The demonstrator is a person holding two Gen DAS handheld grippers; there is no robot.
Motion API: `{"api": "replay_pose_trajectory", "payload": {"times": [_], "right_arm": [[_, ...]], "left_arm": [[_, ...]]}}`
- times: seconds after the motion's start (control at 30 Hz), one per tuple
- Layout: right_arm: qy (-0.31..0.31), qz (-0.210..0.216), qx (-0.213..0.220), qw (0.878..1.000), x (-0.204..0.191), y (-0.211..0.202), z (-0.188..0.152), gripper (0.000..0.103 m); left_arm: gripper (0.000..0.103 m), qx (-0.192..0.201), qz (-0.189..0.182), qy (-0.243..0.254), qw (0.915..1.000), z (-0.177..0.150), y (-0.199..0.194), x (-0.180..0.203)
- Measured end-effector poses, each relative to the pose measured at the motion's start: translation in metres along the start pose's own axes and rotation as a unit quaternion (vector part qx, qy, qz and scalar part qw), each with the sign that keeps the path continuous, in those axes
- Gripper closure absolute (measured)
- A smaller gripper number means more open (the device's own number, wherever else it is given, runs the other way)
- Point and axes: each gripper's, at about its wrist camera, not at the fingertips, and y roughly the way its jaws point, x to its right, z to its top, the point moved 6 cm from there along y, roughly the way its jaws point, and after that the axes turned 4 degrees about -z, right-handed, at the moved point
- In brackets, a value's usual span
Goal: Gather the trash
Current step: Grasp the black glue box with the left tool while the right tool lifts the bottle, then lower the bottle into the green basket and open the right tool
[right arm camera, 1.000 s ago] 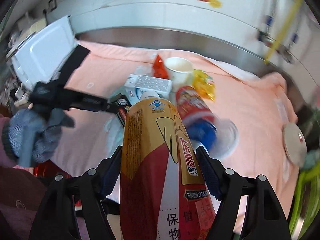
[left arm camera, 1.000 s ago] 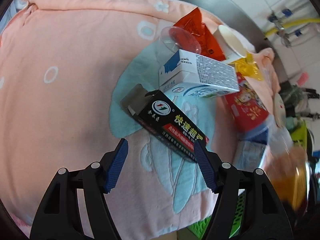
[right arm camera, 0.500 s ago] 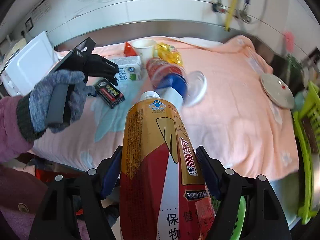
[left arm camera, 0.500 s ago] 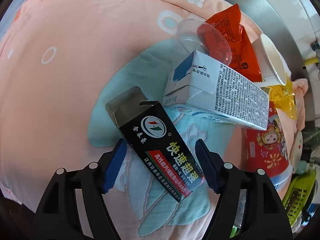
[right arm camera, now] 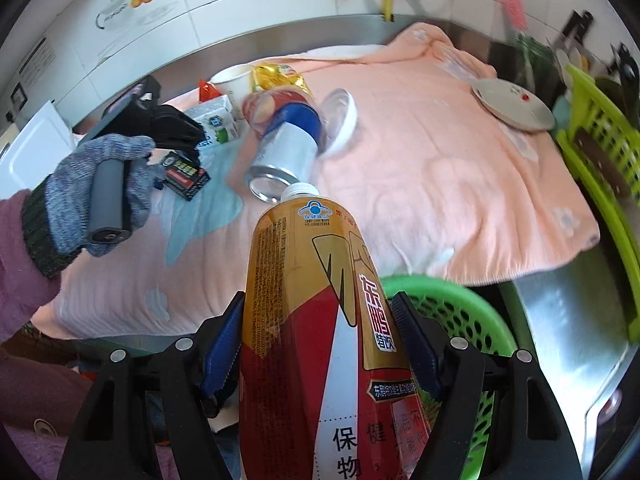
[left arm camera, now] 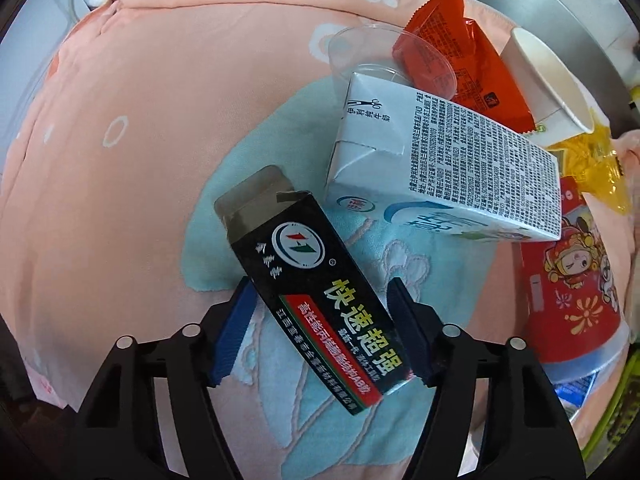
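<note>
Right gripper is clamping a gold-and-red plastic drink bottle above the green perforated plastic basket. Left gripper is closing around a black rectangular cardboard box, end flap open, lying on the peach towel. White milk carton, cups and wrappers are awaiting collection.

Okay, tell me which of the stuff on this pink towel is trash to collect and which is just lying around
Trash for the job:
- black carton, left gripper closing around it
- bottle, held in right gripper
- milk carton
- orange wrapper
- paper cup
- red cup
- green basket, likely the bin

Just lying about:
- plate
- pink towel
</note>
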Motion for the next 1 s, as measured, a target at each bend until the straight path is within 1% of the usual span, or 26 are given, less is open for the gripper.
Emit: {"api": "replay_pose_trajectory", "payload": {"times": [0.07, 0.2, 0.3, 0.4, 0.53, 0.6, 0.7, 0.73, 0.77, 0.8, 0.83, 0.87, 0.9, 0.93, 1.0], "right_arm": [[0.016, -0.002, 0.001, 1.0, 0.005, 0.002, -0.005, 0.033], [0.057, -0.017, 0.002, 0.998, 0.014, 0.008, -0.016, 0.033], [0.102, -0.025, 0.003, 0.994, 0.024, 0.012, -0.027, 0.033], [0.141, -0.04, 0.005, 0.989, 0.034, 0.013, -0.039, 0.033], [0.214, -0.075, 0.006, 0.974, 0.057, 0.014, -0.06, 0.033], [0.244, -0.09, 0.007, 0.966, 0.068, 0.014, -0.069, 0.033], [0.289, -0.116, -0.001, 0.95, 0.084, 0.018, -0.086, 0.033], [0.304, -0.122, -0.005, 0.945, 0.09, 0.022, -0.092, 0.033], [0.315, -0.129, -0.01, 0.94, 0.094, 0.025, -0.096, 0.033], [0.329, -0.138, -0.018, 0.934, 0.098, 0.03, -0.101, 0.033], [0.337, -0.143, -0.024, 0.93, 0.101, 0.034, -0.104, 0.033], [0.344, -0.151, -0.031, 0.926, 0.103, 0.041, -0.108, 0.033], [0.347, -0.154, -0.036, 0.924, 0.104, 0.046, -0.112, 0.033], [0.35, -0.157, -0.047, 0.922, 0.106, 0.056, -0.116, 0.033], [0.357, -0.163, -0.067, 0.917, 0.111, 0.071, -0.125, 0.033]], "left_arm": [[0.046, -0.001, -0.011, 0.014, 0.9998, -0.006, -0.003, -0.004], [0.049, -0.002, -0.036, 0.054, 0.9979, -0.018, -0.011, 0.0], [0.051, 0.002, -0.06, 0.098, 0.9934, -0.027, -0.021, 0.001], [0.053, 0.003, -0.087, 0.147, 0.9853, -0.038, -0.033, 0.002], [0.055, 0.002, -0.115, 0.218, 0.9692, -0.053, -0.047, 0.001], [0.055, 0.002, -0.12, 0.232, 0.9651, -0.053, -0.049, -0.002], [0.055, -0.012, -0.137, 0.255, 0.9571, -0.054, -0.049, -0.01], [0.055, -0.012, -0.143, 0.27, 0.9522, -0.058, -0.052, -0.009], [0.055, -0.01, -0.146, 0.277, 0.9496, -0.059, -0.053, -0.017], [0.055, -0.009, -0.153, 0.291, 0.9444, -0.063, -0.058, -0.016], [0.055, -0.009, -0.158, 0.3, 0.9405, -0.052, -0.054, -0.027], [0.055, -0.007, -0.165, 0.308, 0.9369, -0.056, -0.062, -0.048], [0.055, -0.007, -0.172, 0.316, 0.9331, -0.053, -0.068, -0.054], [0.055, -0.006, -0.182, 0.329, 0.9266, -0.056, -0.074, -0.052], [0.055, -0.004, -0.191, 0.341, 0.9204, -0.059, -0.085, -0.055]]}}
